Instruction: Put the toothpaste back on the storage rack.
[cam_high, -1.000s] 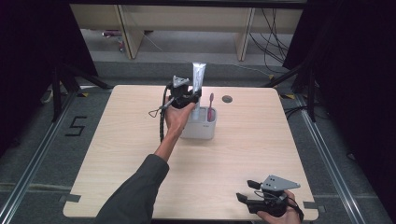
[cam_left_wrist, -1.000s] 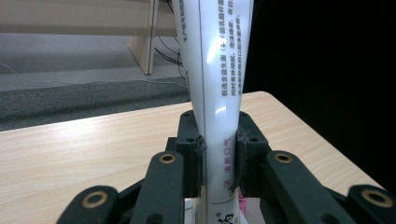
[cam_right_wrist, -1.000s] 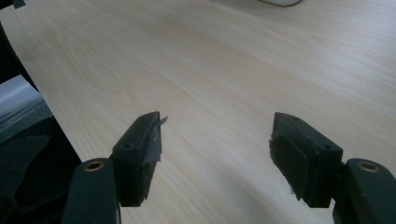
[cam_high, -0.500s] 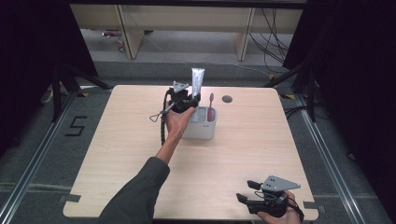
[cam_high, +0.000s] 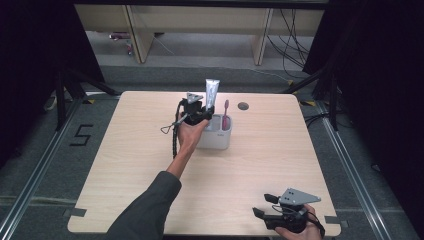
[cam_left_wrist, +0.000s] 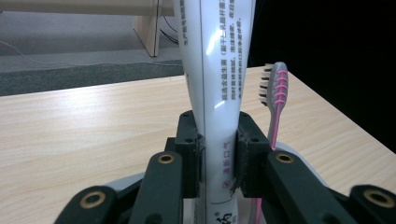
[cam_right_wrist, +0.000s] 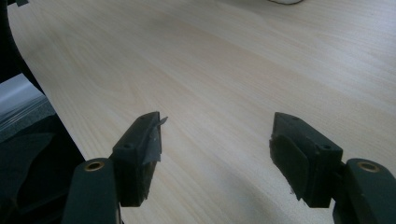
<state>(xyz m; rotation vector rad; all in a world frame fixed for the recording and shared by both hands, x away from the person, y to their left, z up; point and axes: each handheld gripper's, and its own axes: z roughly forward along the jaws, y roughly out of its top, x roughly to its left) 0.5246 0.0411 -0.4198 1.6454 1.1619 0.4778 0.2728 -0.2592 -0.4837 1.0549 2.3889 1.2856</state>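
Note:
A white toothpaste tube (cam_high: 211, 91) (cam_left_wrist: 215, 88) stands upright over a white holder cup (cam_high: 216, 138) at the table's middle back. My left gripper (cam_high: 205, 111) (cam_left_wrist: 217, 161) is shut on the tube's lower part, both pads pressing its sides. A grey and pink toothbrush (cam_high: 225, 113) (cam_left_wrist: 275, 100) stands in the cup just right of the tube, bristles up. My right gripper (cam_high: 264, 205) (cam_right_wrist: 217, 156) rests low near the table's front right corner, jaws wide apart with bare wood between them.
The light wooden table (cam_high: 150, 165) has a round dark grommet hole (cam_high: 243, 106) near its back edge. A black cable (cam_high: 174, 135) hangs from the left gripper. Shelving legs and wires stand on the floor beyond the table.
The left hand with the tube has shifted slightly over the cup. The right gripper has stayed where it was.

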